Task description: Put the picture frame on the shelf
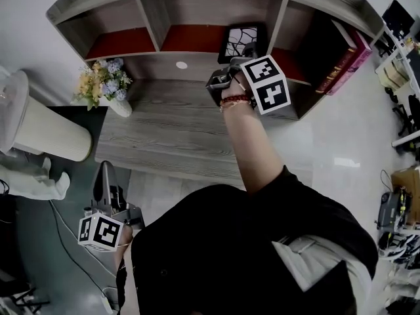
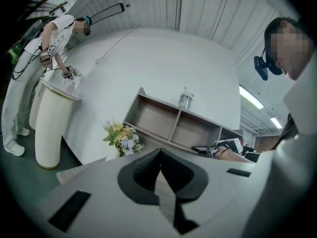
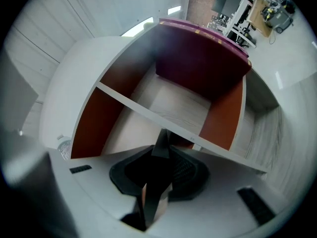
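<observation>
The picture frame (image 1: 241,42), black with a white line pattern, stands upright in front of the shelf's (image 1: 157,18) middle compartment, just above the lower board. My right gripper (image 1: 244,56) is shut on its lower edge. In the right gripper view the frame (image 3: 154,192) shows edge-on as a thin dark slab between the pads, tilted against the shelf divider (image 3: 148,113). My left gripper (image 1: 107,179) hangs low at the left, off the desk, with its jaws together and nothing in them (image 2: 159,152).
The shelf stands on a grey wooden desk (image 1: 170,130). Dark red books (image 1: 341,58) lean in its right compartment. A flower bunch (image 1: 104,82) sits at the desk's left corner, a white ribbed cylinder (image 1: 39,126) beside it. A bottle (image 2: 184,101) stands on top of the shelf.
</observation>
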Demonstrator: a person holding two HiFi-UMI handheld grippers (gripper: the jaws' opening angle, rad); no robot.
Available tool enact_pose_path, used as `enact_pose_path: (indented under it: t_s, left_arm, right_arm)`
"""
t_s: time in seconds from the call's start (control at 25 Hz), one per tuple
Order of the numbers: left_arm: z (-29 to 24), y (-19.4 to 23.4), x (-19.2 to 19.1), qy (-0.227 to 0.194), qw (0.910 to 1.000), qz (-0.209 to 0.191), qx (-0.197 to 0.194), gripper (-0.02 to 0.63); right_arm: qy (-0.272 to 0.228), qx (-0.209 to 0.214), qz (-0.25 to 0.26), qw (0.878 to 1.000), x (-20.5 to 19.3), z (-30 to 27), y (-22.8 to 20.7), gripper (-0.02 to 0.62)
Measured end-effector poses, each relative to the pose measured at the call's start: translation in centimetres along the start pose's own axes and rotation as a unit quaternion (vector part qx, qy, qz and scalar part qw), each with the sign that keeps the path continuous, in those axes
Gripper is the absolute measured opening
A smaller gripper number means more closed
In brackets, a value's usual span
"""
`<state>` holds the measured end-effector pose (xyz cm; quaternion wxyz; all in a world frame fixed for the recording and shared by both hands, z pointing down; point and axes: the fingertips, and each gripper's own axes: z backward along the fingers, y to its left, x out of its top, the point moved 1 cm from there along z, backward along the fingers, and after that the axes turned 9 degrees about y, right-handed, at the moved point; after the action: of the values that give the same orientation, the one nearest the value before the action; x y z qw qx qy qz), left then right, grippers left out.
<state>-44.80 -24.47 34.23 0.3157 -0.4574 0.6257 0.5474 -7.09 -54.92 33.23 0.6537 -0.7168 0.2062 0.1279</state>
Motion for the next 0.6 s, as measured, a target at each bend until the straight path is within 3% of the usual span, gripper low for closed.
enact_pose_path:
  t_s: [0.6]
  left_arm:
    - [-1.3, 0.1, 0.3, 0.004, 1.0000, 0.000, -0.001, 0.012]
  right_arm:
    - [-0.010, -0.009, -0.010, 1.000, 0.4, -1.2, -0.3, 0.061]
